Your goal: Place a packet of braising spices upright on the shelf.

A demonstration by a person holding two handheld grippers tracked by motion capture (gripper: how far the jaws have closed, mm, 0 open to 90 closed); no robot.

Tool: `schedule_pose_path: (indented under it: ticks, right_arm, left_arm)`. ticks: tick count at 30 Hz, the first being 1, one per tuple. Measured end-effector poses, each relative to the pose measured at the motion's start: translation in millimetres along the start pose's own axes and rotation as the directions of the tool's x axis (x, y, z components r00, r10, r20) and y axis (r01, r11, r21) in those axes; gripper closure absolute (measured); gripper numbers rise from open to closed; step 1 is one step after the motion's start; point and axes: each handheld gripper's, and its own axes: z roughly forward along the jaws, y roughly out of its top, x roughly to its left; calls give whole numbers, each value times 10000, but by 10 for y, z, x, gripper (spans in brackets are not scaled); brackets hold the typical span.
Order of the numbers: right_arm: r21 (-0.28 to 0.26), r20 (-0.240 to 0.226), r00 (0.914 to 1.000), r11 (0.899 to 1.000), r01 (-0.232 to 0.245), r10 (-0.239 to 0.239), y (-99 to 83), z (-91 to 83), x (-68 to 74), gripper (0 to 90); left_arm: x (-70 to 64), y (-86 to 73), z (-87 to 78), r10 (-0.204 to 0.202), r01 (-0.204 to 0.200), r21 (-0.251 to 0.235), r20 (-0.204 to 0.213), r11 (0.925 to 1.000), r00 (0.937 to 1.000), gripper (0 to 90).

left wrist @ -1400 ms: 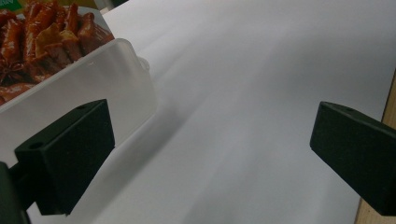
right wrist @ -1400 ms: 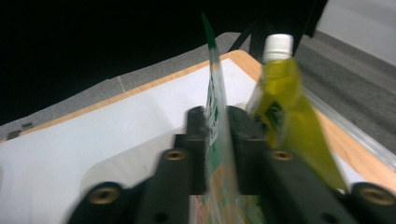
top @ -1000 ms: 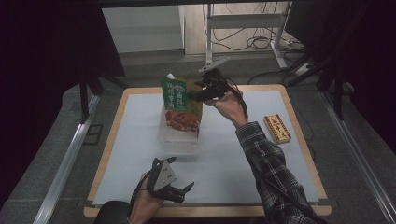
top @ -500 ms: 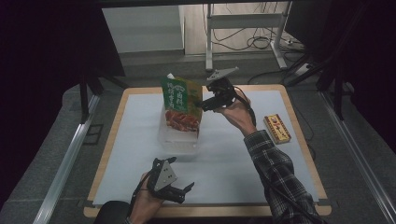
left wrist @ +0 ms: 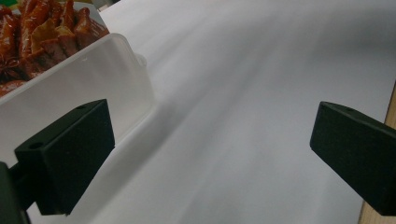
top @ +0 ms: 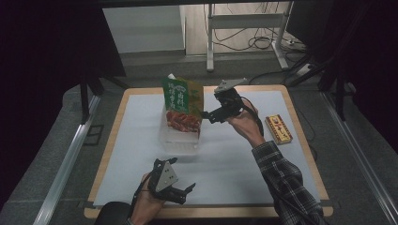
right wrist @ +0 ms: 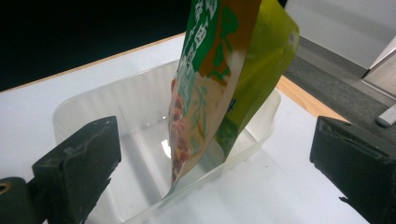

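High view of the tabletop [top: 141,140], covered by a pale sheet inside a wooden rim. A snack pouch [top: 183,105] (green at the top, with red food printed below) stands upright, slightly tilted, in a clear plastic tray [top: 180,143] placed a little toward 11 o'clock from the centre of the tabletop. The right gripper [top: 209,116] is held in the air just beside the pouch, at the pouch's 3 o'clock, its jaws spread wide and closed on nothing. In the right gripper view the pouch [right wrist: 219,79] rests with its lower edge on the tray [right wrist: 93,112] floor, and the two black jaws stand far apart at either side of the frame, clear of both.

The left gripper [top: 180,193] rests low near the front edge of the tabletop, at about 6 o'clock from the tray and well apart from it; its jaws are likewise wide. In the left gripper view a tray [left wrist: 93,88] corner lies at 10 o'clock.

A small yellow-and-red box [top: 278,129] lies flat near the tabletop's right edge, at 3 o'clock.
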Motion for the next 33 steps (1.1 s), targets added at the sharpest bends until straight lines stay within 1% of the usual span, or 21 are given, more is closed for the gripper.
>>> schedule_pose_path:
  ticks: [3,6,8,9,10,12,15,17,19,21,24,25,26,27,28,33]
  right_arm:
    - [-10,-51,10000,10000,28,-29,-72,-52,24,18]
    - [-50,-92,10000,10000,-30,30,-109,-65,38,18]
    - [6,-112,9999,10000,-14,14,-181,-87,54,18]
    - [6,-112,9999,10000,-14,14,-181,-87,54,18]
    - [28,-112,9999,10000,-6,6,-241,-103,61,18]
    - [54,-114,9999,10000,-12,12,-261,-110,62,18]
    - [118,-158,9997,9998,-185,186,-366,-147,68,17]
    - [114,-161,9996,9997,-211,213,-384,-155,68,17]
    - [133,-193,9991,9992,-367,370,-461,-182,74,17]
    - [126,-195,9990,9991,-399,401,-479,-188,76,17]
    - [192,-105,9987,9986,-492,494,-579,-217,86,15]
    - [192,-105,9987,9986,-492,494,-579,-217,86,15]
    - [238,-32,9988,9985,-492,493,-627,-232,87,15]
    - [238,-32,9988,9985,-492,493,-627,-232,87,15]
    - [214,-26,9987,9984,-516,517,-676,-254,88,15]
    - [130,9,9983,9982,-586,586,-760,-311,96,15]
  left_arm:
    - [-1,0,1,-1,1,-12,-3,10000,10000,0]
    - [-1,-1,2,-1,1,-18,-1,10000,10000,0]
    - [-2,-1,2,-11,11,-14,1,10000,10000,0]
    - [-3,-1,3,-19,19,-18,3,10000,10000,0]
    - [-6,-1,6,-71,71,-63,6,10000,10000,0]
    - [-2,-1,3,-24,24,-21,-3,10000,10000,0]
    - [-1,-2,4,-28,28,-9,-7,10000,10000,0]
    - [0,-2,6,-36,36,-8,-8,10000,10000,0]
    - [0,-4,11,-53,53,-17,-3,10000,10000,0]
    - [0,-4,12,-32,32,-14,-2,10000,10000,0]
    - [-2,-6,15,-53,53,-17,6,10000,10000,0]
    - [-2,-6,15,-53,53,-17,6,10000,10000,0]
    - [-2,-7,15,-65,65,-22,4,10000,10000,0]
    - [-2,-7,15,-65,65,-22,4,10000,10000,0]
    - [-1,-7,15,-62,62,-23,0,10000,10000,0]
    - [-1,-7,17,-57,57,2,5,10000,10000,0]
